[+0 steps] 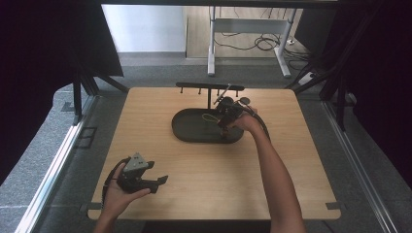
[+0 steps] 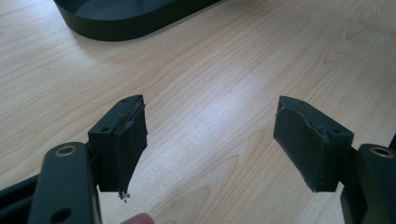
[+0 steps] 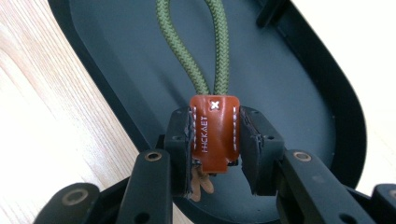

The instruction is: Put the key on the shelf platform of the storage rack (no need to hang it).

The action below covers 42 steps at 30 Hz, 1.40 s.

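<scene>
Right tongs (image 3: 215, 140) pinch leather tab (image 3: 215, 133) over black tray (image 3: 308, 93).

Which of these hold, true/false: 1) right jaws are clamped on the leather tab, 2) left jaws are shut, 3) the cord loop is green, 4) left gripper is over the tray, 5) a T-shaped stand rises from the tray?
1) True. The right gripper has its jaws closed on the brown leather tab.
2) False. The left gripper has its jaws wide apart, with bare table between them.
3) True. The cord loop running from the tab is olive green.
4) False. In the high view it sits near the table's front left, apart from the black oval tray.
5) True. The stand has a crossbar at the top.
</scene>
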Tool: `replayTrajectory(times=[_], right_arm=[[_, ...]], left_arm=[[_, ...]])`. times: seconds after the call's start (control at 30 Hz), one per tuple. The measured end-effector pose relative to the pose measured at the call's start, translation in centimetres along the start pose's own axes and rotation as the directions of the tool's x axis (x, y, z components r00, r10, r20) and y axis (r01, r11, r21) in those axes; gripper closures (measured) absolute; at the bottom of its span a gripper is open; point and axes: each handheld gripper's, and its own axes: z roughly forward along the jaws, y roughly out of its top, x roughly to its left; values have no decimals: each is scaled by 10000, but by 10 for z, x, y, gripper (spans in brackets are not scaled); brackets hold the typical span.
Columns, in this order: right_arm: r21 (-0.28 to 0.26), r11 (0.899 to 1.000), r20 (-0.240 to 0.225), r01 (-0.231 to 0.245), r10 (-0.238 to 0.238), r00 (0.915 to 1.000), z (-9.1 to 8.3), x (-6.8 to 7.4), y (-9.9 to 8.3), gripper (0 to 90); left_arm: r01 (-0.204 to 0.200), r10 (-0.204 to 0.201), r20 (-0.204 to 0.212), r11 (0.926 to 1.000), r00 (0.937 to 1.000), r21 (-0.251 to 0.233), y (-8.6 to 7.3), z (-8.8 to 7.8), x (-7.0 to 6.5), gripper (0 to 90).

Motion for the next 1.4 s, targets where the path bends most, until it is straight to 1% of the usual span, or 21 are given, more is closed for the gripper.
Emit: replayTrajectory(times=[0.03, 0.1, 0.17, 0.23, 0.37, 0.47, 0.53, 0.67, 0.73, 0.77, 0.9, 0.93, 0.97, 1.0, 1.07, 1.17, 1.33, 1.37, 1.4], right_arm=[[-6, 10000, -22, 82, -82, 10000, 2, 0, -1, 665], [71, 10000, -52, 10, -10, 10000, 3, 1, -1, 664], [23, 10000, -96, 3, -3, 10000, 4, 1, -1, 662], [51, 9998, -83, 176, -176, 9998, 6, 1, -2, 660], [76, 9999, -90, 154, -153, 9998, 7, 1, -2, 654], [140, 9999, -142, 35, -33, 9999, 8, 2, -3, 632], [127, 9999, -123, 90, -89, 9999, 8, 2, -4, 608], [106, 9999, -154, 1, 1, 9999, 6, 3, -4, 582], [63, 10000, -119, 72, -71, 9999, 5, 3, -5, 577], [-89, 9999, -83, 50, -51, 10000, 3, 4, -5, 569], [-258, 9997, -107, 43, -46, 9999, -3, 6, -8, 553], [-328, 9995, -129, 29, -33, 9999, -6, 7, -9, 548], [-475, 9988, -167, 148, -156, 9997, -9, 7, -11, 545], [-508, 9987, -206, 42, -52, 9998, -12, 9, -13, 541], [-719, 9973, -242, 114, -132, 9996, -18, 11, -18, 536], [-1110, 9938, -349, 19, -59, 9994, -26, 14, -26, 523], [-1462, 9892, -454, -12, -55, 9990, -35, 21, -43, 486], [-1503, 9886, -457, -33, -36, 9990, -36, 23, -47, 482], [-1657, 9861, -493, -110, 28, 9988, -39, 25, -55, 475]], left_arm=[[4, -4, 7, 10000, 10000, 1, 0, 0, 0, 261], [31, -31, 6, 10000, 10000, -3, 0, 0, 0, 261], [33, -33, 6, 10000, 10000, -6, 0, 0, 1, 261], [25, -25, 2, 10000, 10000, 6, 0, 0, 1, 261], [19, -19, -6, 10000, 10000, 17, 0, 1, 1, 260], [19, -19, -12, 10000, 10000, 18, 0, 0, 1, 261], [23, -23, -39, 10000, 10000, 35, 0, 1, 1, 261], [-5, 6, -34, 10000, 10000, 54, 0, 1, 0, 261], [-3, 3, -40, 10000, 10000, 51, 0, 1, 1, 260], [12, -12, -45, 10000, 10000, 34, 0, 1, 1, 261], [34, -34, -66, 10000, 10000, 11, -1, 0, 1, 261], [46, -46, -78, 10000, 10000, 11, -1, 0, 1, 261], [54, -54, -83, 10000, 10000, 7, -1, 0, 1, 261], [53, -53, -86, 10000, 9999, 8, -1, 0, 1, 260], [21, -21, -87, 10000, 10000, 17, 0, 0, 1, 261], [-21, 21, -78, 10000, 10000, 50, 0, 0, 0, 261], [-69, 70, -85, 9999, 9999, 75, 1, 1, -1, 261], [-49, 50, -76, 10000, 10000, 60, 1, 2, -2, 261], [-62, 62, -72, 10000, 10000, 63, 1, 2, -2, 260]])
